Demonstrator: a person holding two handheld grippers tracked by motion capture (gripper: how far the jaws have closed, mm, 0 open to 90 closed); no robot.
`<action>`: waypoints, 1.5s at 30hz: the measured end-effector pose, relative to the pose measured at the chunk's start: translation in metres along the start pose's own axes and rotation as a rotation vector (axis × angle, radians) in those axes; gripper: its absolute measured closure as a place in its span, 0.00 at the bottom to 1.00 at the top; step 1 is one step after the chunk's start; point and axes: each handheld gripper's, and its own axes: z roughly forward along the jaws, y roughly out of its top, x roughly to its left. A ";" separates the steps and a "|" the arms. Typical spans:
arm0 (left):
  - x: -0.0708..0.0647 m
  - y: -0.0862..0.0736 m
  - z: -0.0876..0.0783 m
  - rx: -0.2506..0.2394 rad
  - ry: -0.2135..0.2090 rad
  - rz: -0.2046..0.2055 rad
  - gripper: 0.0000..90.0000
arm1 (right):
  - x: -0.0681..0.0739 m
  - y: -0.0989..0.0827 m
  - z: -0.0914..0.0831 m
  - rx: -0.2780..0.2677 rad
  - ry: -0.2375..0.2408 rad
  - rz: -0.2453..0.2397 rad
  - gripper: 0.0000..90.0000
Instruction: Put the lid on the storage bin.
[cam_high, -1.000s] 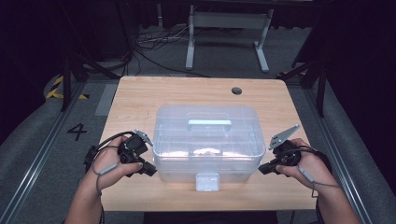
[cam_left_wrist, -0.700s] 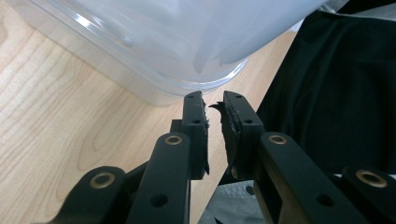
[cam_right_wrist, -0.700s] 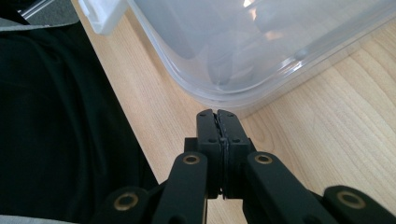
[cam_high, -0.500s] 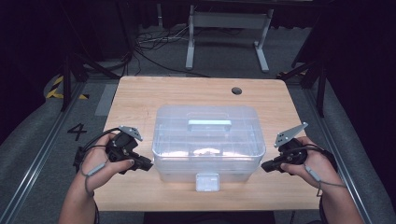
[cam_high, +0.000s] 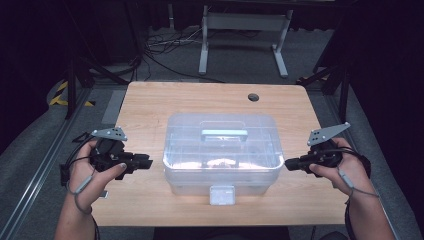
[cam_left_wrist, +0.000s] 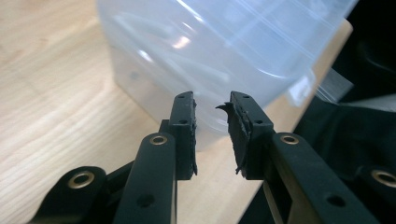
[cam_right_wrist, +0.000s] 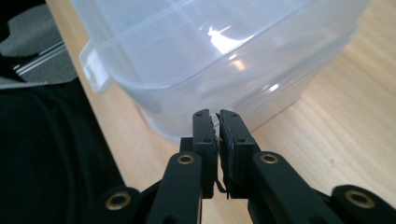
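A clear plastic box (cam_high: 220, 150) with a lid, a pale blue handle (cam_high: 224, 133) and a front latch (cam_high: 222, 195) stands in the middle of the wooden table (cam_high: 150, 105). My left gripper (cam_high: 147, 161) hovers a short way off its left side, pointing at it. Its jaws have just been opening, and nothing lies between them (cam_left_wrist: 211, 100). My right gripper (cam_high: 289, 163) sits just off the box's right end. Its jaws have just been opening to a thin slit (cam_right_wrist: 215, 115), with nothing between them. The box's wall (cam_left_wrist: 210, 42) (cam_right_wrist: 210, 51) lies close ahead of both.
A round cable hole (cam_high: 253, 97) lies in the table's far right part. Beyond the far edge stand a grey metal frame (cam_high: 240, 20) and loose cables (cam_high: 160, 55) on the floor. The table's front edge runs just below the latch.
Both hands have drawn outward and a little upward from the box's sides. The left jaws have spread apart. The box has stayed where it was.
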 end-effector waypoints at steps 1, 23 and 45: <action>0.000 0.000 0.000 0.000 0.000 0.000 0.80 | -0.002 0.000 -0.001 -0.015 -0.012 0.001 0.93; 0.044 -0.005 0.015 -0.181 0.246 -0.106 0.60 | -0.059 -0.024 0.000 -0.212 -0.283 0.139 0.62; 0.094 -0.026 0.071 -0.115 0.344 -0.133 0.35 | -0.121 -0.068 0.041 -0.225 -0.322 0.248 0.42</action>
